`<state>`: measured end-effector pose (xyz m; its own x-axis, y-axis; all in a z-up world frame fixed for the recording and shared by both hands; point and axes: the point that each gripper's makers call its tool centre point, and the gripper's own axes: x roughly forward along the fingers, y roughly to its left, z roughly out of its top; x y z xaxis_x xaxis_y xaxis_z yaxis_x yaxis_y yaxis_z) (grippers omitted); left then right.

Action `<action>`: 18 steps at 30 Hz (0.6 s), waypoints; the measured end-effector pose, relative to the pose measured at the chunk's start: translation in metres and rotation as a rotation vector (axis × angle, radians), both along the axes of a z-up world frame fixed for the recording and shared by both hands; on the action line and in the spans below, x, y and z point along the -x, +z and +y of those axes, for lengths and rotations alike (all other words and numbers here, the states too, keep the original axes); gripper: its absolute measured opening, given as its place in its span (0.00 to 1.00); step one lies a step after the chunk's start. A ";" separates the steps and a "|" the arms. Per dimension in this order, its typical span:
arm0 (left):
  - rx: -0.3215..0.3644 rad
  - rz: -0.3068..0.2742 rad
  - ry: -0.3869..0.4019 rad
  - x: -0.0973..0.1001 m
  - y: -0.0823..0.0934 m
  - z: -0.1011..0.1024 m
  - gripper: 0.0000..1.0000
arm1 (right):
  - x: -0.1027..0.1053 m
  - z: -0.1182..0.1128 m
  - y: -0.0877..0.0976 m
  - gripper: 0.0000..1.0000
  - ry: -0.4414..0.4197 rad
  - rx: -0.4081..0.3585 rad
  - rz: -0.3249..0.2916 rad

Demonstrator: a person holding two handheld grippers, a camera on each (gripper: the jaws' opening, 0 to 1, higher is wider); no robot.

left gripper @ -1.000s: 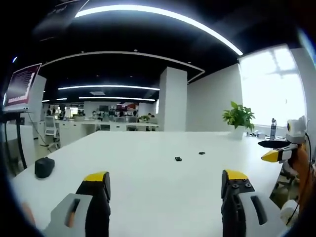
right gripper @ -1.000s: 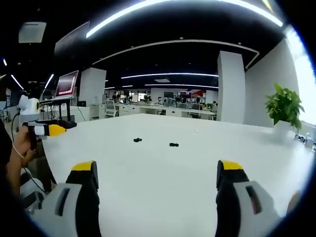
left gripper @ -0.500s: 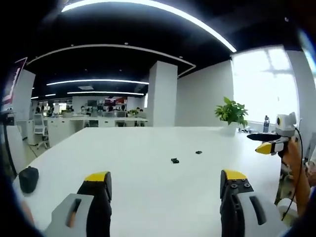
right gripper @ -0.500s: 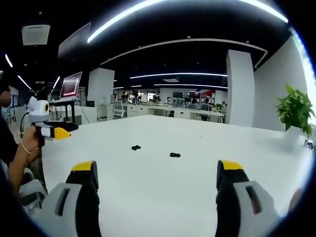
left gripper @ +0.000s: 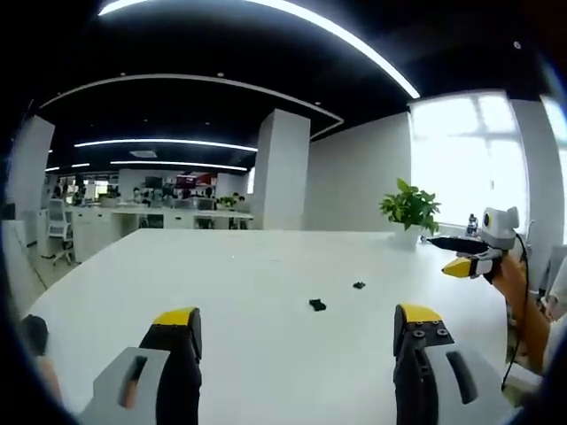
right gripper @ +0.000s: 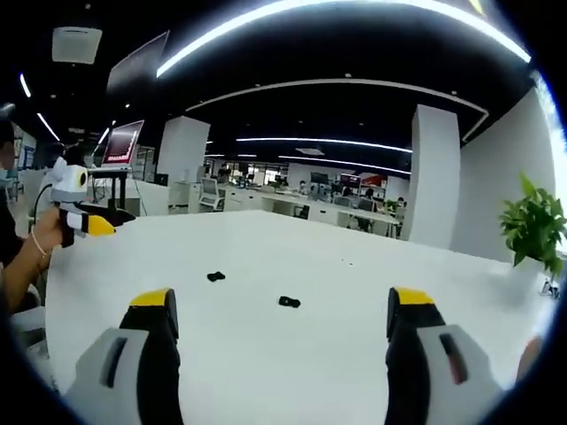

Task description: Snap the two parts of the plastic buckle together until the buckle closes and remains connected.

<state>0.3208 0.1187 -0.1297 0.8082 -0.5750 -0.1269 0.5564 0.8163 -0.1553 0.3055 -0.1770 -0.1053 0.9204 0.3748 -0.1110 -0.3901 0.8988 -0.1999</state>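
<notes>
Two small black buckle parts lie apart on the white table (left gripper: 221,283). In the left gripper view one part (left gripper: 317,305) is nearer and the other part (left gripper: 359,285) sits a little beyond it to the right. My left gripper (left gripper: 298,319) hovers above the table short of them, open and holding nothing. In the right gripper view one part (right gripper: 215,276) lies to the left and the other part (right gripper: 289,302) lies nearer, centred ahead. My right gripper (right gripper: 280,312) is open and holds nothing. Each gripper also appears at the other view's side: right gripper (left gripper: 462,264), left gripper (right gripper: 87,226).
A potted plant (left gripper: 408,208) (right gripper: 532,226) stands at the table's far edge by a window. A dark object (left gripper: 34,333) rests near the table's left edge. A person's hand (left gripper: 516,285) holds the right gripper. A screen on a stand (right gripper: 123,144) and office desks lie beyond.
Both cameras have shifted, so the buckle parts sit lower in each view; the parts themselves lie as before. Both grippers stay open, and the dark object has slid to the left view's edge.
</notes>
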 end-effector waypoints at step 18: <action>-0.055 0.045 -0.111 -0.022 -0.011 -0.018 0.86 | -0.037 0.012 -0.011 0.90 0.157 0.014 0.050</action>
